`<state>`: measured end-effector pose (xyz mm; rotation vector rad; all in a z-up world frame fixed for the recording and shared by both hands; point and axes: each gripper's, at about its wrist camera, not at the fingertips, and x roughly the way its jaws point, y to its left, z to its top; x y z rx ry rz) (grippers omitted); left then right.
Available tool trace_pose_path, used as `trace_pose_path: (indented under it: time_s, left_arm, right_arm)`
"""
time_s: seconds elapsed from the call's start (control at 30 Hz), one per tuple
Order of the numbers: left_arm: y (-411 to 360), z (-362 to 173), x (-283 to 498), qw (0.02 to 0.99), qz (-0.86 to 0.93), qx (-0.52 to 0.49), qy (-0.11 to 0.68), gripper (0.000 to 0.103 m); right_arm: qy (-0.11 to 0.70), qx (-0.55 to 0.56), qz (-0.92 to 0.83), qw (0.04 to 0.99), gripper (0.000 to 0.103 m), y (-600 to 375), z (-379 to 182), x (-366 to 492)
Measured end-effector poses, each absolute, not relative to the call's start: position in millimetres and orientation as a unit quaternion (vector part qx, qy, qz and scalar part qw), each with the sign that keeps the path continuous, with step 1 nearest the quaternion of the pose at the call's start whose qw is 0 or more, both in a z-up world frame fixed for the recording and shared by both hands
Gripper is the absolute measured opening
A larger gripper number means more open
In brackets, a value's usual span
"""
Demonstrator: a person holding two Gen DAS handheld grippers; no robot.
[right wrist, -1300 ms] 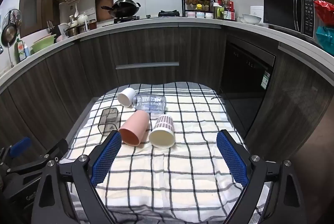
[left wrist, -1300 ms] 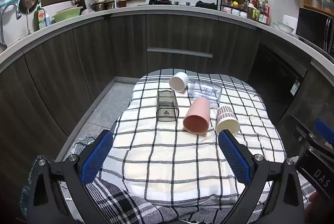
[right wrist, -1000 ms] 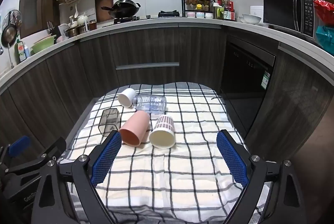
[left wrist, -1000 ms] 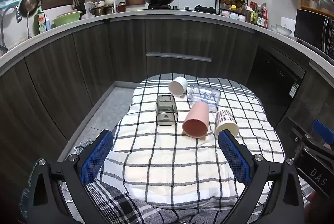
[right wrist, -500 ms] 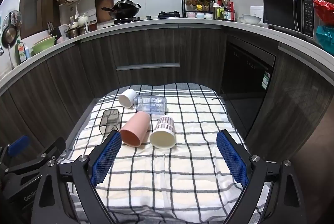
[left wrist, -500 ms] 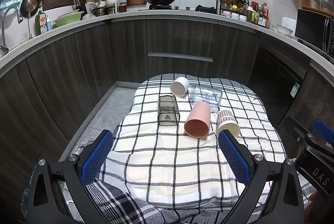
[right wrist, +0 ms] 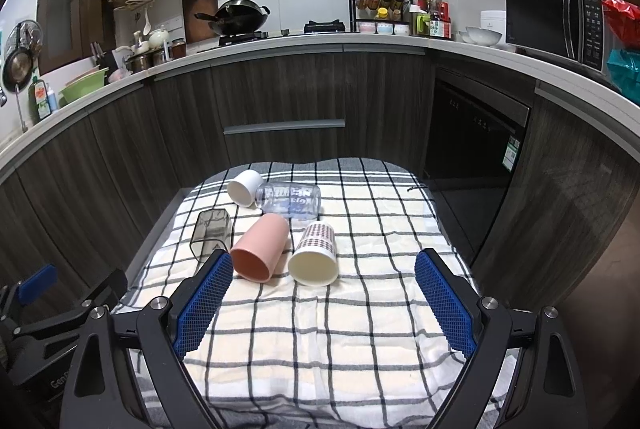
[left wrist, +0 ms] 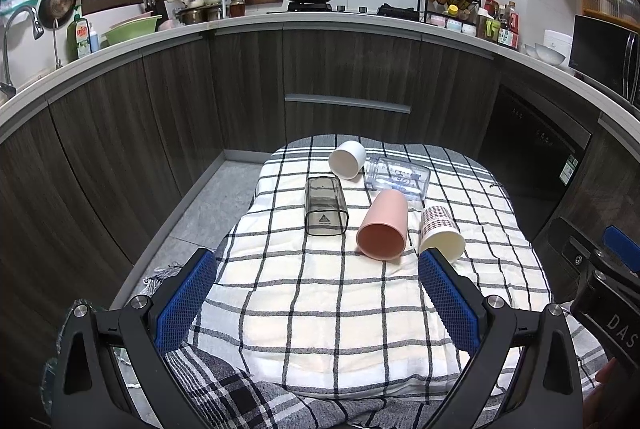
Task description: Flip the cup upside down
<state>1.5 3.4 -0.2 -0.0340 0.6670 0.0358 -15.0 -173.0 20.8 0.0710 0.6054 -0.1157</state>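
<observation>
Five cups (right wrist: pixel 259 248) mid-cloth (right wrist: pixel 360 309), tongs (right wrist: pixel 320 293) apart

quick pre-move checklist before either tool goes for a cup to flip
1. Left tool open and holding nothing: ok.
2. Right tool open and holding nothing: ok.
3. Any cup already mouth down: not ok; pink cup, patterned paper cup, white cup and smoky square cup all lie on their sides.
4. Room around the pink cup: not ok, the clear bottle and paper cup crowd it.
5. Checked cloth flat near the tools: ok.
</observation>
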Motion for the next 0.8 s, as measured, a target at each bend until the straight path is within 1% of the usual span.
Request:
trace_pose_path:
  time_s: [0.33, 0.8]
  left_arm:
    - [2.7, 1.4, 11.7, 0.944, 0.021, -0.018, 0.329, 0.103]
    - [4.7, 2.3, 43.0, 0.94, 0.034, -0.015, 0.339, 0.103]
  right_arm:
    - [0.301, 0.034, -0.056, 0.951, 0.092, -177.2, 19.4, -6.7]
    - [0.327, 0.033, -0.05, 0.943, 0.092, -173.3, 18.0, 28.1]
